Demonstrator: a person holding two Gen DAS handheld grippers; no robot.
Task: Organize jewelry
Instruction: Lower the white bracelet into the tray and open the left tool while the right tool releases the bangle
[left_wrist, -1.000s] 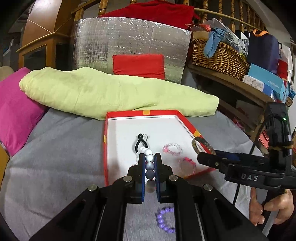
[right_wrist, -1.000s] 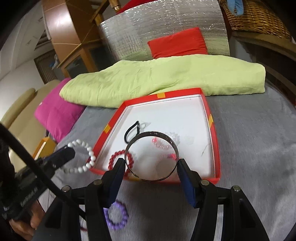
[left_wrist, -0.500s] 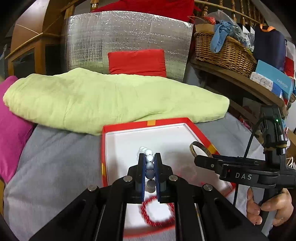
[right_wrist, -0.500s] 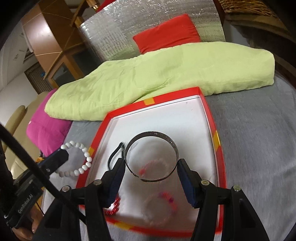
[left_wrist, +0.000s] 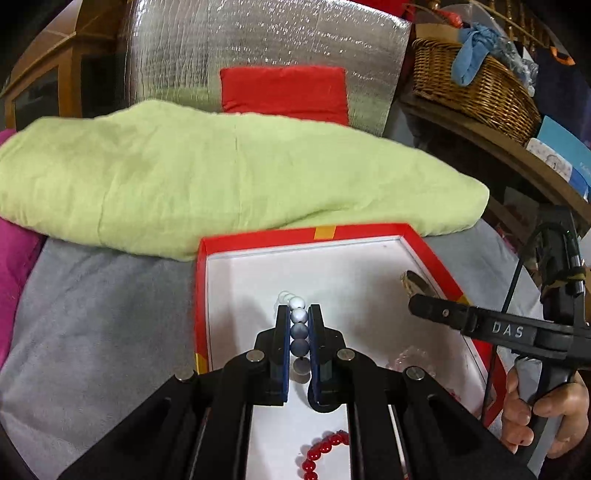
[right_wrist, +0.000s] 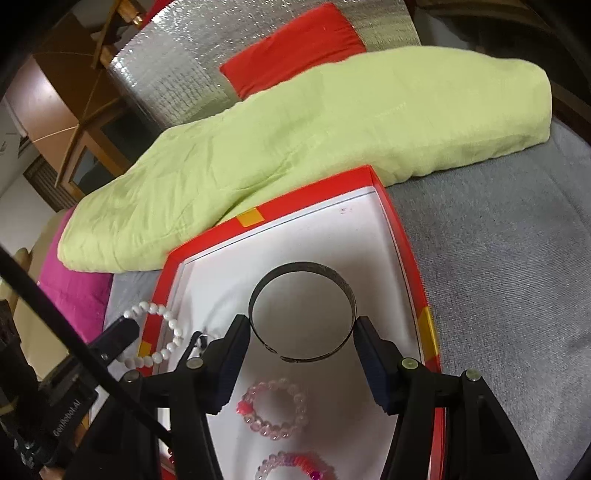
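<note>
Currently both hand-held grippers sit over the red box (right_wrist: 400, 236), white inside, shallow, orange tape tabs on the rim.

Left hand-held gripper (left_wrist: 298, 325): jaws nearly closed, pinching a white bead bracelet (left_wrist: 297, 314); in the right view its loop (right_wrist: 168, 332) hangs across the box's left rim.

Right hand-held gripper (right_wrist: 301, 347): jaws about half open, clamped across a metal bangle (right_wrist: 303, 271), a thin open cuff with patterned surface, held above the box floor.

In the box:
- two pink translucent bead bracelets (right_wrist: 275, 411), one nearer the camera and cut by the frame edge
- red bead bracelet (left_wrist: 323, 452) under the left hand-held gripper
- black loop (right_wrist: 195, 338), partly hidden, can't identify

Surface: grey fuzzy blanket (right_wrist: 498, 258), looks like a bed or sofa. Folded lime-green cloth (left_wrist: 221, 177), crinkled, lies just behind the box and touches its far edge. Behind that, a quilted silver foil panel (left_wrist: 266, 44) with a red cushion (left_wrist: 284, 92). Magenta pillow (right_wrist: 74, 291) at left. Wicker basket (left_wrist: 476, 88) on a wooden shelf at right, wooden cabinet (left_wrist: 44, 85) at left. A hand (left_wrist: 546, 413) grips the right tool's handle.
</note>
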